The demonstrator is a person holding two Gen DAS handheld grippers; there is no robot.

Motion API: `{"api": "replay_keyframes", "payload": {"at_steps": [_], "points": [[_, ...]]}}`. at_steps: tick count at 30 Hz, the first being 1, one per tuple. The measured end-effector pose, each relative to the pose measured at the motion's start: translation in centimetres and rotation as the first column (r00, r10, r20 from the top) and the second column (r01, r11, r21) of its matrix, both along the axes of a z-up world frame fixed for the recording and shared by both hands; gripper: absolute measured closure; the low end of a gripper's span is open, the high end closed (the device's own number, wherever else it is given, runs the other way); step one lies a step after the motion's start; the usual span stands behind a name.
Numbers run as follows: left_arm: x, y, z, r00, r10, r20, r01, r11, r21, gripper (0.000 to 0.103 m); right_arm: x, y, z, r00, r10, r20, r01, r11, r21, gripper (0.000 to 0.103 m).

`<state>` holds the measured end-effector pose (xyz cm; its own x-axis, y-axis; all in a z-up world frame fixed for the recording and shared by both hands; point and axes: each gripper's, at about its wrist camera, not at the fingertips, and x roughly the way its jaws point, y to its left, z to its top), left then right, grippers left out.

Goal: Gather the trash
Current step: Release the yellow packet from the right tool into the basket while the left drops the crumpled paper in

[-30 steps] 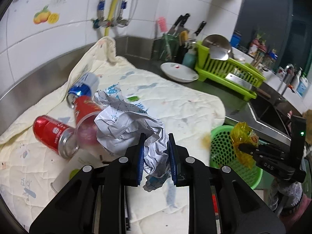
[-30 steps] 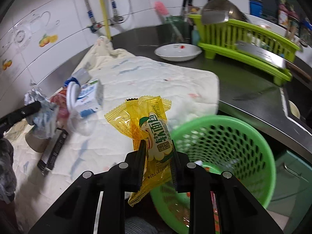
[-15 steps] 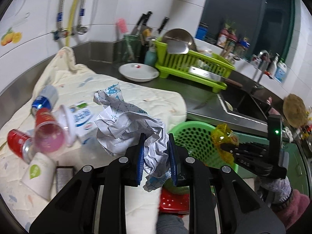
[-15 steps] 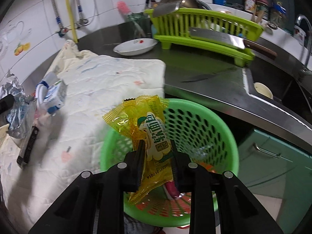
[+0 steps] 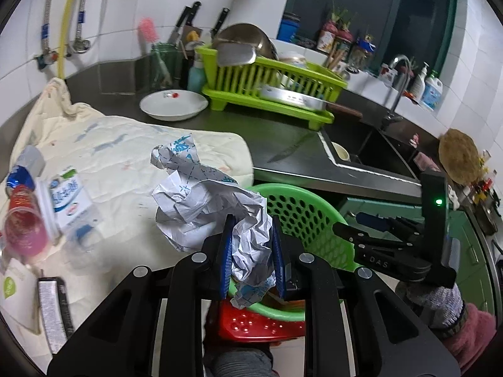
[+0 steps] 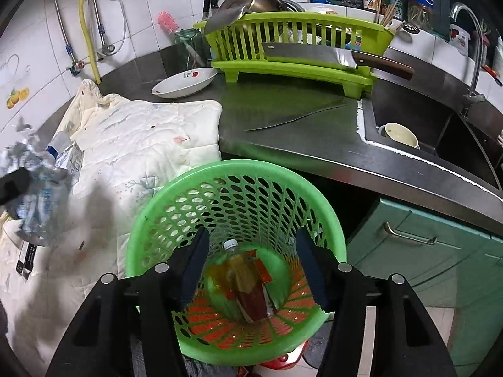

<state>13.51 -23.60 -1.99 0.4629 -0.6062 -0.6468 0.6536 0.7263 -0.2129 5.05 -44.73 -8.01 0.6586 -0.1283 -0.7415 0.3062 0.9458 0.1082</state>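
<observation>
Both claws hang over the same target, and that explains most of what shows. Right gripper [image 6: 251, 267], at the bottom centre of its own view, has its jaws opening with nothing between them; it sits straight above the mouth of the green basket [image 6: 327, 220], the natural spot for letting a piece fall in. Left gripper [image 5: 251, 256], at the bottom centre of its view, is clamped on the crumpled paper [image 5: 201, 207], whose bulk billows up and to the left of the pads (a pinch on one fold is enough for so light a wad).

Going by size: the quilted cloth [image 6: 141, 138] covers the left half of both views and serves as the bed for the rubbish not yet collected. The green basket stands off its edge, below the counter line, so pieces carried sideways from the cloth can fall into it. Inside, low in the right wrist view, lie a bottle [image 6: 248, 289] and a yellow wrapper [image 6: 220, 278] beside it, both on the basket floor.

On the cloth at the left of the left wrist view remain a milk carton [image 5: 67, 199], a red cup [image 5: 22, 231] on its side, and a blue can [image 5: 23, 169] above it. By my judgement the paper goes into the basket next, since it is already near the rim.
</observation>
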Motion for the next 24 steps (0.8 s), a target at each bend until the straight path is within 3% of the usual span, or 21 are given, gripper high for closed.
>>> {"api": "replay_keyframes", "payload": {"at_steps": [2, 6, 19, 24], "points": [[-0.1, -1.2, -0.5, 1.0, -0.022, -0.011, 0.022, 1.0, 0.004, 0.082, -0.5, -0.2, 0.3, 1.0, -0.002, 0.01, 0.002, 1.0, -0.008, 0.038], [-0.5, -3.3, -1.8, 0.997, -0.063, -0.033, 0.064, 0.998, 0.024, 0.081, -1.6, -0.6, 0.9, 0.999, -0.014, 0.038, 0.014, 1.0, -0.01, 0.031], [0.3, -6.9, -5.4, 0.991, -0.08, -0.108, 0.089, 0.992, 0.086, 0.078, -3.2, -1.8, 1.3, 0.996, -0.043, 0.077, 0.042, 0.999, 0.016, 0.031], [0.4, -7.4, -5.6, 0.99, -0.086, -0.115, 0.096, 0.992, 0.082, 0.068, -3.4, -1.9, 1.5, 0.995, -0.048, 0.087, 0.047, 0.999, 0.015, 0.029]]}}
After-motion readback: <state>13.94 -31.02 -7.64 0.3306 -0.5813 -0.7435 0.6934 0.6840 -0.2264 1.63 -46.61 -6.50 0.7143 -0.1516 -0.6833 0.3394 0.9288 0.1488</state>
